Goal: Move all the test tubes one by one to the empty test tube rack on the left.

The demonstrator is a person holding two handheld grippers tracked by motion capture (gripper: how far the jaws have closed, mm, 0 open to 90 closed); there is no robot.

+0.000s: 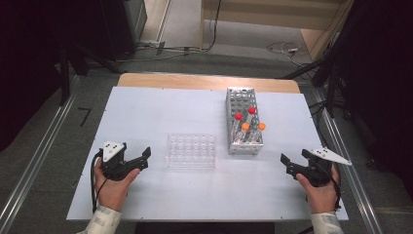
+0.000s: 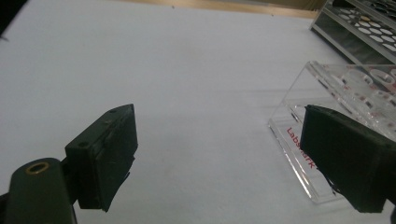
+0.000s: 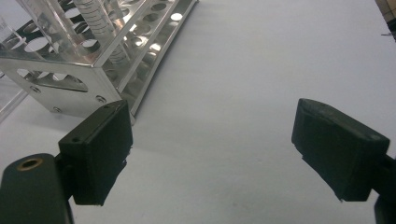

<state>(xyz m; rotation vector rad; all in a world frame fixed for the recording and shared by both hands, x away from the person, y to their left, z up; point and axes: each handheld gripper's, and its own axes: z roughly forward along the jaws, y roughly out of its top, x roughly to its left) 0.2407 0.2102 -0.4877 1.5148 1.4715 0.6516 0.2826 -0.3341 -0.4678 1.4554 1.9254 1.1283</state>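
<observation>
So both grippers, left [image 1: 144, 159] & right [image 1: 291, 163], gape wide, holding nothing; go slow, pinch one tube [image 1: 238, 120] in the metal rack [image 1: 241, 97] under its cap.

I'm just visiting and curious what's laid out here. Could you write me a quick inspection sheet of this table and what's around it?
Surface: white table top, wooden edge at the far side.
Job's things: metal rack holding four capped tubes, two red, two orange; clear plastic rack with no tubes.
Clutter: nothing seen.
Grippers: left gripper and right gripper both open, each held in a hand near the table's front corners, holding nothing.
Cables: black cable trailing from the left gripper; loose cables on the floor beyond the table.
Surroundings: grey floor, metal rails along both sides, dark curtains.
</observation>
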